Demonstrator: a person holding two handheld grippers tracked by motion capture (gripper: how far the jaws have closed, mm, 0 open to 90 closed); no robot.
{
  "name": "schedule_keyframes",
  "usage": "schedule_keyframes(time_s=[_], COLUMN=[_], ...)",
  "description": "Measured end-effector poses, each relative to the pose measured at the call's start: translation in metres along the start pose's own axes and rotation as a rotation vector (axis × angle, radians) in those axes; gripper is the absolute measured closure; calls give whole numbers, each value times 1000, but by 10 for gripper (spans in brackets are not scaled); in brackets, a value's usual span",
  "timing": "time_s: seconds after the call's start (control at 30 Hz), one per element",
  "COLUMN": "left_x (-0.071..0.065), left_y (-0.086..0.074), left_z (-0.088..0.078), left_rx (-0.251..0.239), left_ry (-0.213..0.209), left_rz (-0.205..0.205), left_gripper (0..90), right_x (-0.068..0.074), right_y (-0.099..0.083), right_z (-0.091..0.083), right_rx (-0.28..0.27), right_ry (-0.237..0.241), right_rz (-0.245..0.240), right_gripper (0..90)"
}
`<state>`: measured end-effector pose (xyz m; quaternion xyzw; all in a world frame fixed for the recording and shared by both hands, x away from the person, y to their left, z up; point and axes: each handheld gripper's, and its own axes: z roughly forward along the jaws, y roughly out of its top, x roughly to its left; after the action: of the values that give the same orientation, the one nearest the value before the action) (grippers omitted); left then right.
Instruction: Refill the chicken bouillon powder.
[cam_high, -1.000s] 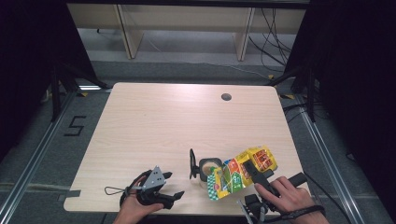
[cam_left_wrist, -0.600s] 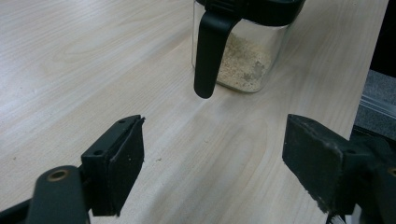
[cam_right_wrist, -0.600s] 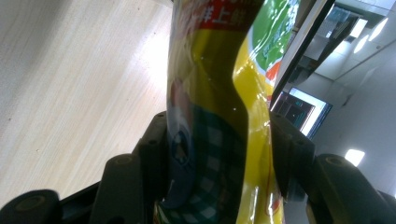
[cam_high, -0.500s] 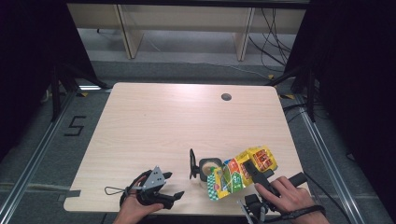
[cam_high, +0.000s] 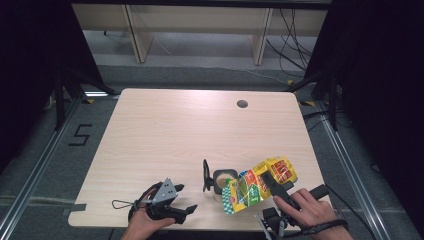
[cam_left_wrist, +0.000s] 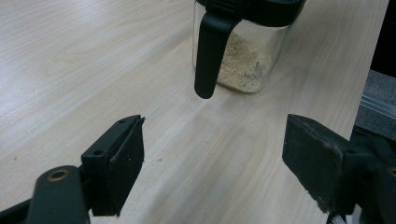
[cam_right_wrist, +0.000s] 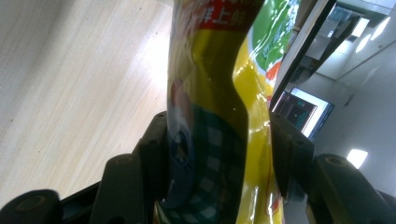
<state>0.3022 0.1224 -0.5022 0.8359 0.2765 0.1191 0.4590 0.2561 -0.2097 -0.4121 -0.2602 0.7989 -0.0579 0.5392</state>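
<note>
A yellow and green foil bag is tipped over a small clear jar near the table's front edge. My right gripper is shut on the bag, whose body fills the gap between both pads. The jar has a black rim and black handle and holds tan granules at its bottom. My left gripper rests low at the front left of the jar, open with nothing between its fingers, pointing toward the jar.
The wooden table stretches bare behind the jar, with a round cable hole at the far right. Its front edge lies just under both hands. Dark floor and shelving frames lie beyond the table.
</note>
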Motion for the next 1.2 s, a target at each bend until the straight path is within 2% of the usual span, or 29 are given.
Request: schedule_keyframes(time_s=[0.1,0.13,0.17,0.2,0.23,0.27,0.37,0.4,0.43,0.5,0.53,0.57,0.6,0.67,0.7,0.73,0.83,0.9,0.93,0.97,1.0,1.03,1.1,1.13,1.2], left_x=[0,-1,-1,1,1,-1,1,0,-2,-2,-1,1,-2,-2,0,-1,-2,1,-1,-1,-2,-1,0,-2,-1], left_y=[0,0,0,0,0,0,0,0,0,0,0,0,0,0,0,0,0,0,0,0,0,0,0,0,0], left_z=[0,1,1,0,0,1,0,0,1,1,1,0,1,1,1,1,1,0,1,1,1,1,1,1,1], left_rx=[-2,-18,-18,-4,-4,-22,-2,-2,-22,-20,-22,2,-24,-22,-15,-21,-23,0,-17,-17,-22,-14,-17,-19,-21], left_ry=[0,-5,-5,-4,-4,-10,-2,-2,-8,-6,-9,-3,-8,-8,-7,-9,-7,-2,-6,-6,-6,-4,-8,-5,-6], left_rz=[-2,-21,-21,19,19,-8,12,0,-30,-33,-19,25,-31,-23,4,-7,-31,23,-12,-12,-31,-4,-4,-26,-16], left_gripper=[205,205,205,205,205,205,205,205,205,205,205,205,205,205,205,205,205,206,205,205,205,206,205,206,206], right_x=[0,0,0,-3,-3,-3,-2,-2,-2,-2,-2,-2,0,-1,-2,-2,-2,-3,-2,-2,-2,-2,-3,-4,-4], right_y=[0,0,0,0,0,0,0,0,0,0,1,2,3,3,4,4,5,5,5,5,5,5,4,5,5], right_z=[0,0,0,1,1,1,1,1,1,0,0,1,-1,0,-1,-2,-1,-2,-2,-2,-2,-2,-3,-2,-2], right_rx=[-2,1,1,-18,-18,-17,-20,-22,-20,-21,-23,-32,-16,-27,-29,-28,-36,-32,-34,-34,-31,-32,-31,-40,-42], right_ry=[-8,-8,-8,-14,-14,-15,-13,-15,-13,-18,-18,-9,-4,-11,-18,-6,-23,-7,-21,-21,-14,-12,-11,-10,-10], right_rz=[4,6,6,-21,-21,-26,-15,-17,-8,-13,-12,-17,6,-6,-15,4,-5,-10,-2,-2,-8,-10,-9,-22,-25], right_gripper=[492,491,491,492,492,492,491,492,492,492,492,492,492,492,492,492,492,492,492,492,492,492,492,492,492])
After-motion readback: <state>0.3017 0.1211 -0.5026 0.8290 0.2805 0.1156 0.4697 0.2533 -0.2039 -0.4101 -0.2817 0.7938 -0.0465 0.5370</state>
